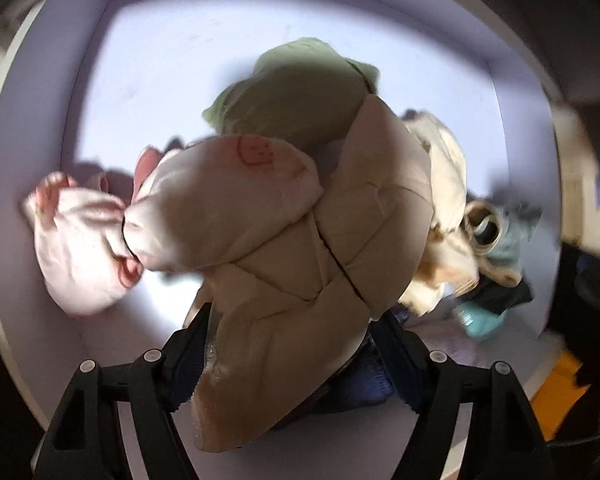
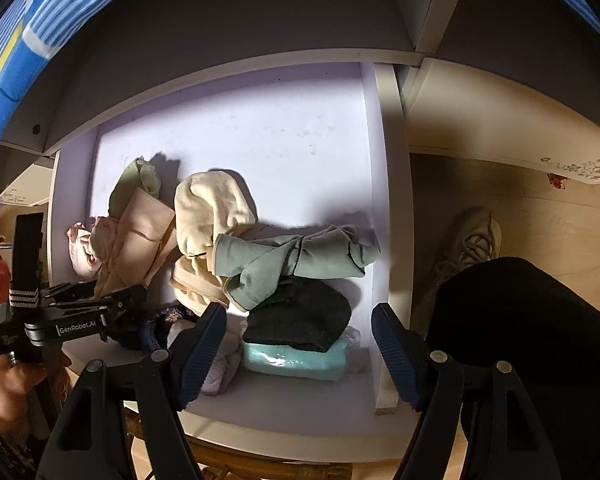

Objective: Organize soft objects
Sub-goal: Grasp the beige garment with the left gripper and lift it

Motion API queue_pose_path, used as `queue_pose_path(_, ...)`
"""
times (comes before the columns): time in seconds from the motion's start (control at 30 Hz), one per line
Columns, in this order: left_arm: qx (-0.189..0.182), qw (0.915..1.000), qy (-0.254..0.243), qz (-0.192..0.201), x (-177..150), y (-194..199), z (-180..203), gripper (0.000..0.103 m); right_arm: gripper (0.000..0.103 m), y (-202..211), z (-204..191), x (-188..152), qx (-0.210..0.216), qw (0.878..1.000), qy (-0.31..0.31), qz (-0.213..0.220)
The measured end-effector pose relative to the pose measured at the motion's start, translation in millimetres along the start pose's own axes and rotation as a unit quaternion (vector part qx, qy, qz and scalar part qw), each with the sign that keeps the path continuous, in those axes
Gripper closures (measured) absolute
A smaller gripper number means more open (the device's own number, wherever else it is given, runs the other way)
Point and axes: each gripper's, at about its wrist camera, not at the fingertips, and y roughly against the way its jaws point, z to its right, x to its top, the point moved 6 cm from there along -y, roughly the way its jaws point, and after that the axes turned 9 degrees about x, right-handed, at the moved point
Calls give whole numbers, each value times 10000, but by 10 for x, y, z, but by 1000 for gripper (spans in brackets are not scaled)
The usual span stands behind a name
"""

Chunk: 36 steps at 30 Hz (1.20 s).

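My left gripper [image 1: 292, 344] is shut on a beige padded garment [image 1: 332, 232], held over the white drawer [image 1: 148, 60]. The garment [image 2: 140, 236] and the left gripper [image 2: 100, 300] also show at the drawer's left in the right wrist view. A pink cloth with red print [image 1: 84, 240] and a green cloth [image 1: 296, 92] lie beside and behind it. My right gripper [image 2: 300, 344] is open and empty, above the drawer's front, over a dark green folded cloth [image 2: 300, 320] and a light blue packet [image 2: 296, 360]. A cream garment [image 2: 212, 216] and a sage-green garment [image 2: 292, 260] lie mid-drawer.
The drawer's right wall [image 2: 388, 200] borders a wooden floor [image 2: 540, 220] with a pale shoe [image 2: 468, 248]. A blue striped fabric [image 2: 40, 20] hangs above the furniture. A dark blue patterned cloth [image 2: 160, 324] lies at the drawer's front left.
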Motion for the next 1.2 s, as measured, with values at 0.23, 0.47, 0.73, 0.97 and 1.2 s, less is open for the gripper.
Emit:
queue_pose_path(0.23,959,9926,-724,198,-33,-17,229,25,27,-17,-13,-10,30,10000,-6,-45)
queue_pose_path(0.47,1104,9893,-947,96,-35,-82,565,25,27,-52,72,-4,83,9997,-231,-81)
queue_pose_path(0.73,775,9945,-648,285,-66,84,637,44,27,-51,102,11,131,9993,-334,-53)
queue_pose_path(0.97,664,9962,-340,459,-254,298,179,46,27,-40,144,16,251,9985,-474,-44)
queue_pose_path(1.2,864,9930,-215,770,-624,644,183,46,27,-51,128,14,223,9988,-423,-47)
